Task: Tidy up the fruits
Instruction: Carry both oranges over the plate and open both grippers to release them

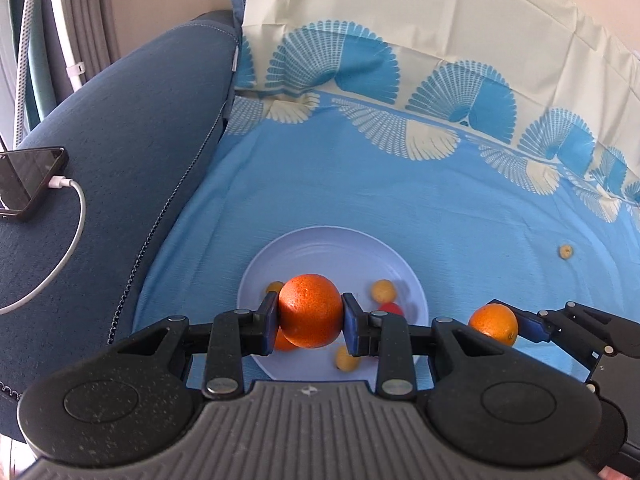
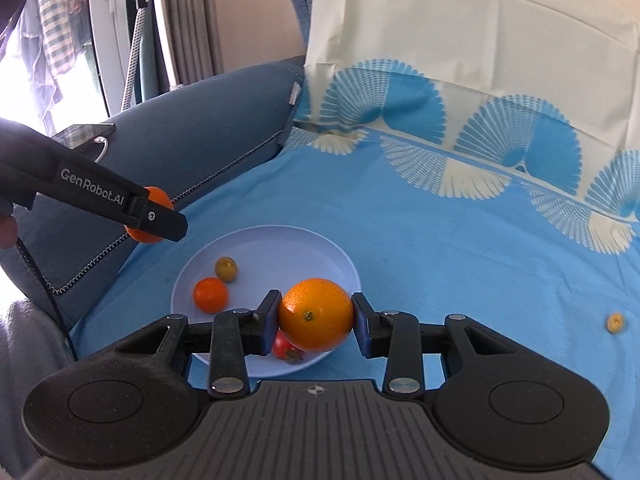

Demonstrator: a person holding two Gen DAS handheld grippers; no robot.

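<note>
Grippers both clamped on fruit above the plate (image 1: 404, 276): left gripper (image 1: 311, 317) pinches a deep-orange orange (image 1: 311, 310), right gripper (image 2: 316, 316) pinches a paler orange (image 2: 316, 314), over the blue cloth (image 2: 460, 264).

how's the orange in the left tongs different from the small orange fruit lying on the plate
The big round orange in the left tongs is clamped between the blue pads and held above the pale lilac plate; the small orange fruit lies loose on that plate. The held orange looks clearly larger. Its skin is visibly pitted, while the small one looks smoother. Both are round and orange.
</note>
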